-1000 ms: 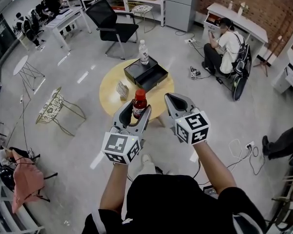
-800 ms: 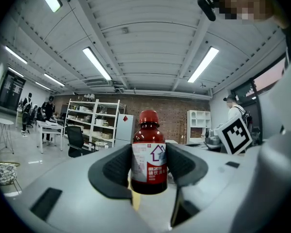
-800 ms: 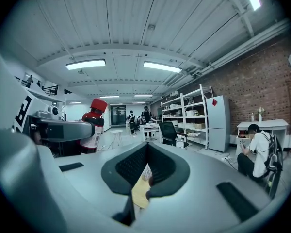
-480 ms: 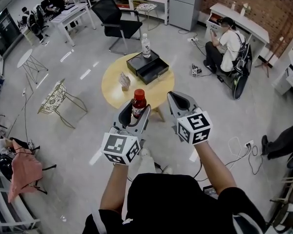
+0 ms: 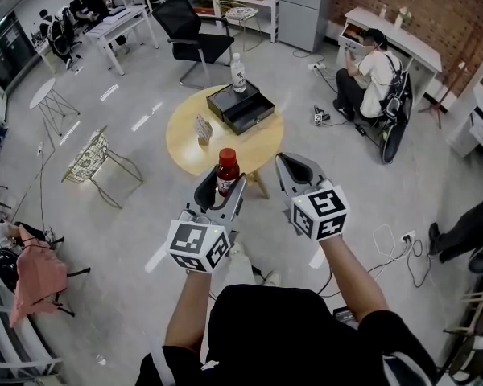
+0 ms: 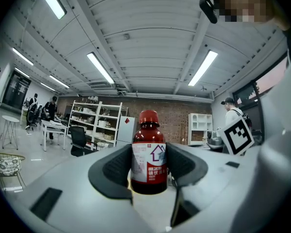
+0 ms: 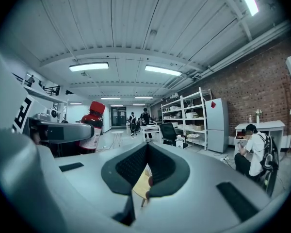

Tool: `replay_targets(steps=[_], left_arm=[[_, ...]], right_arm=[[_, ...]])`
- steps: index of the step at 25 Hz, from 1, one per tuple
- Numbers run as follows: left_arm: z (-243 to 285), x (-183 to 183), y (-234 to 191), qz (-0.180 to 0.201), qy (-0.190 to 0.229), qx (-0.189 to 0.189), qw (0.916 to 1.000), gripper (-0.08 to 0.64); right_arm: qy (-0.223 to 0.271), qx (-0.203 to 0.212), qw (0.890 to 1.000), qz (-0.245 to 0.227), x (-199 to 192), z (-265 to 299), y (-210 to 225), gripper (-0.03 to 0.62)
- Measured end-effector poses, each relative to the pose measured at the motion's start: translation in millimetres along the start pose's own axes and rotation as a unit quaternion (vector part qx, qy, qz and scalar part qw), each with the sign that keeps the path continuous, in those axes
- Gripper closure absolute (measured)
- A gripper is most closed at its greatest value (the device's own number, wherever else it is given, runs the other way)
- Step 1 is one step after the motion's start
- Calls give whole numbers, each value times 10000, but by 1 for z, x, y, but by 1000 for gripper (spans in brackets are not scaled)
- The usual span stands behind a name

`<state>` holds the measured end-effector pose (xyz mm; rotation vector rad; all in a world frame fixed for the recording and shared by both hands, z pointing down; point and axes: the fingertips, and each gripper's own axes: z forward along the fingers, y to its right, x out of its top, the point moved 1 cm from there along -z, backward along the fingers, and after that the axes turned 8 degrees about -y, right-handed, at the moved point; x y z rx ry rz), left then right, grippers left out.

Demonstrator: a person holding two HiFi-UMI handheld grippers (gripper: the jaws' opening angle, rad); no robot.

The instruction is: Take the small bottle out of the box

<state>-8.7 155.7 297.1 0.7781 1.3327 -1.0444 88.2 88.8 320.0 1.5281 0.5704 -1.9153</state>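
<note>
In the head view, mid-frame, the left tool (image 5: 219, 191) holds the small bottle (image 5: 226, 170) upright, well apart from the black box (image 5: 243, 111) on the round table (image 5: 185, 135) higher up. The left gripper view shows its jaws clamped on the bottle's label. The right gripper view shows the right tool (image 7: 146, 169) with its jaws together, empty.

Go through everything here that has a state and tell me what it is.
small bottle: capped, upright, gripped.
left gripper: shut on the small bottle.
right gripper: shut, empty.
box: open, on the table.
clear bottle: upright, at the box's far end.
</note>
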Motion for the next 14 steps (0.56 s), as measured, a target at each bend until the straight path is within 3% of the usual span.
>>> replay_targets(steps=[14], left_arm=[[-1, -1, 17, 56, 11, 55, 10000, 336]], right_arm=[[-7, 27, 10000, -12, -5, -17, 5, 591]])
